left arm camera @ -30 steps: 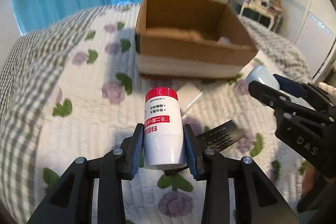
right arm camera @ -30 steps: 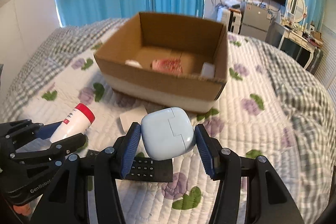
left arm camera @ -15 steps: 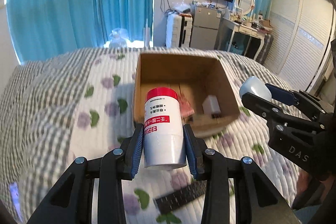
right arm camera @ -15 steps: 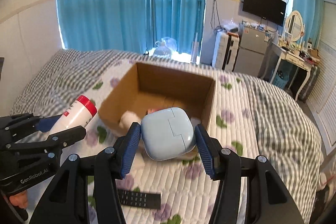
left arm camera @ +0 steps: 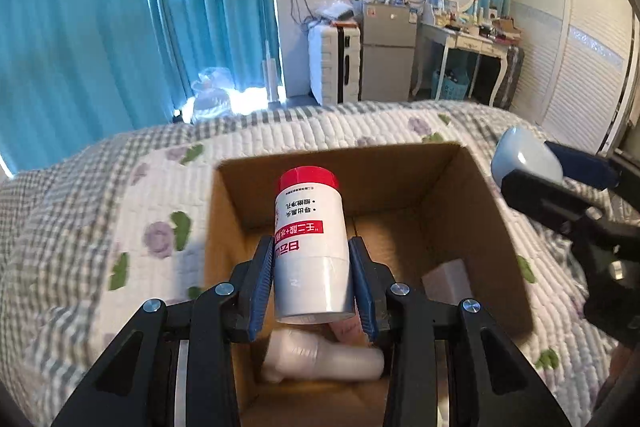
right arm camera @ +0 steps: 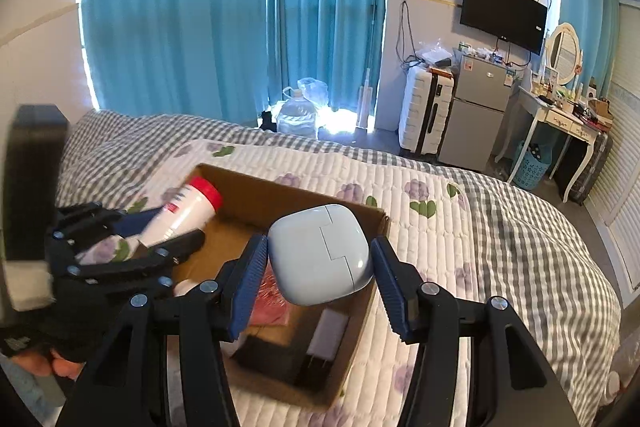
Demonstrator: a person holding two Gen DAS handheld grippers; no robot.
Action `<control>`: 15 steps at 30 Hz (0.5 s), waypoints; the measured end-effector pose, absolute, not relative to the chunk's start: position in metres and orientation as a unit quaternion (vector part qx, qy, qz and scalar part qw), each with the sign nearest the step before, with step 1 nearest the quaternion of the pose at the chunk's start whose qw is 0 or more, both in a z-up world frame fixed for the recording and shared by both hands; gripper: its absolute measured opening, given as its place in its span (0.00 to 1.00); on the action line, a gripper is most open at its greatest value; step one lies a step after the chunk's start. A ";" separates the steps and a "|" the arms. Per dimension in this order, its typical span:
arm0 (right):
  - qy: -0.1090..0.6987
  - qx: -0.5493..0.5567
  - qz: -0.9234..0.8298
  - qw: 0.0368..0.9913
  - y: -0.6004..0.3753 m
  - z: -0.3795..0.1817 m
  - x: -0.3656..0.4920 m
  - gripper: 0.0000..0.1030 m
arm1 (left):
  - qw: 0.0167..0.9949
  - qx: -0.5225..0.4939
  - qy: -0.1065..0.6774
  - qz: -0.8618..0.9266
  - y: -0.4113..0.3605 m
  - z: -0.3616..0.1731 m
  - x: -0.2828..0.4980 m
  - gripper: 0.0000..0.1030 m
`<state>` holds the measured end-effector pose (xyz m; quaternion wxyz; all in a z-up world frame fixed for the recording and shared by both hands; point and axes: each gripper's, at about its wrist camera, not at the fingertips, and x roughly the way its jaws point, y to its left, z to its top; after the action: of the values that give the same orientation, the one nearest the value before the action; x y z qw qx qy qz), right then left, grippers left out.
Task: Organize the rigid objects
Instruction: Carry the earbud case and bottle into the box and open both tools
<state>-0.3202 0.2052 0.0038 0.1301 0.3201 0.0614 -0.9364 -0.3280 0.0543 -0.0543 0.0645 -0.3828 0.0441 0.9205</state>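
Both tongs hang over the open cardboard box (left arm camera: 472,195) that sits on the quilted bed (right arm camera: 500,227), which fits the job of gathering loose hard items into one container. The left tongs (left arm camera: 312,283) are clamped on a white bottle with a red cap (left arm camera: 310,239), pads pressing its lower body so the cap end points forward and away; in the left wrist view it fills the centre of the frame, above the box interior. That low grip leaves most of the bottle free, so it can likely be laid down without the tongs fouling the box walls. The right tongs (right arm camera: 320,277) are closed on a pale blue rounded case (right arm camera: 320,253), squeezed across its sides; in the right wrist view it sits at centre frame, above the box's right half. Already inside lie a white tube-shaped item (left arm camera: 324,355) at the lower centre, something pink (right arm camera: 268,303), and a small white block (right arm camera: 330,337) near the right wall. Carrying one thing per hand probably saves a trip; releasing each over a free patch would avoid knocking what is there.
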 end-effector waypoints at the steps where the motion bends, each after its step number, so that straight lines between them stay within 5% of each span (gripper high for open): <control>1: 0.061 0.323 -0.935 0.132 0.206 -0.001 -0.329 0.52 | 0.065 -0.389 0.042 0.918 0.056 -0.061 -0.334 0.36; 11: 0.055 0.346 -0.926 0.142 0.212 -0.046 -0.352 0.52 | 0.061 -0.422 0.057 0.903 0.065 -0.099 -0.341 0.37; 15: 0.057 0.347 -0.925 0.142 0.211 -0.046 -0.350 0.52 | 0.068 -0.422 0.053 0.903 0.068 -0.094 -0.336 0.48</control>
<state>-0.3496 0.2110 -0.0459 0.1418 0.3470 0.0571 -0.9253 -0.3365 0.0679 -0.0937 0.0685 -0.4218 0.0533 0.9025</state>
